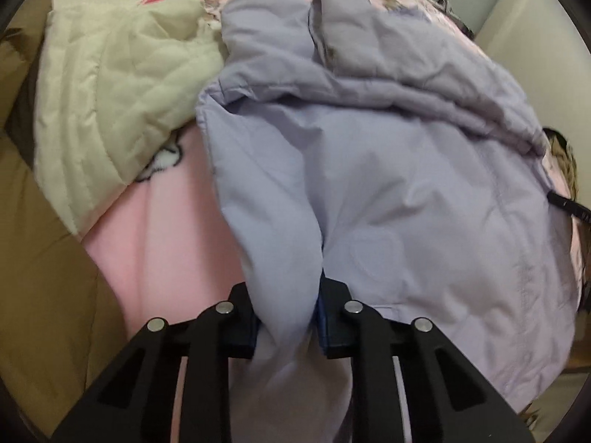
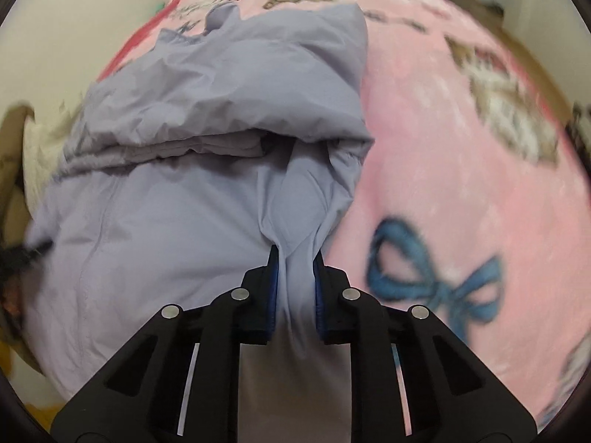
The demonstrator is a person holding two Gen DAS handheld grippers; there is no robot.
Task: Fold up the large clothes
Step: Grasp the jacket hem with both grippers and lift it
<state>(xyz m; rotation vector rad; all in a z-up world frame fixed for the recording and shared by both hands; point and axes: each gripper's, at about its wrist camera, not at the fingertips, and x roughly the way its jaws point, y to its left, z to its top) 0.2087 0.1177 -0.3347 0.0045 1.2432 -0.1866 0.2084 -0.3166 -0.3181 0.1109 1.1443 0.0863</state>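
A large lilac padded jacket lies crumpled on a pink patterned blanket. My left gripper points steeply down and is shut on a bunched fold of the jacket's near edge, which bulges out between the blue pads. In the right wrist view the same lilac jacket fills the left half, with its upper part folded over in a thick roll. My right gripper is shut on a pinched ridge of the jacket near its right edge, the cloth running down between the fingers.
A cream quilted garment lies left of the jacket on the blanket. Brown fabric borders the bed at the left. The pink blanket with a blue bow print stretches to the right. Pale walls stand beyond the bed.
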